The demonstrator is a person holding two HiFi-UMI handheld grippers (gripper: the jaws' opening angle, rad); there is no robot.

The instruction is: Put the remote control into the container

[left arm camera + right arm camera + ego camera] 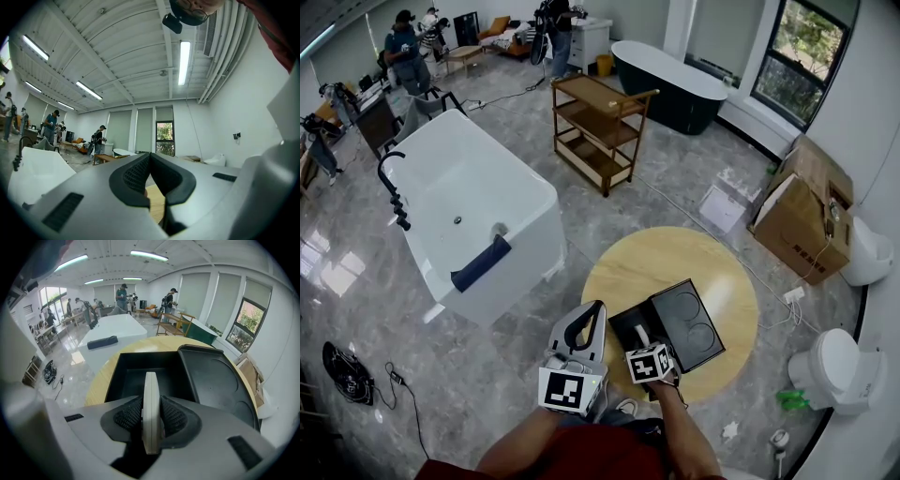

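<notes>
A slim white remote control [151, 406] stands on edge between the ribbed pads of my right gripper [151, 417], which is shut on it. It points down over the open black container [145, 376] on the round wooden table [628, 267]. In the head view the right gripper [649, 361] hangs over the container [628, 328], with a bit of the white remote [641, 336] showing. The container's black lid [686, 323] lies beside it to the right. My left gripper [581, 330] is held level at the table's left edge, shut and with nothing in it [150, 176].
A white bathtub [473, 211] stands left of the table, a wooden trolley [598, 127] behind it. A cardboard box [802, 216] and a toilet [834, 370] are at the right. Cables lie on the glossy floor. People stand far back in the room.
</notes>
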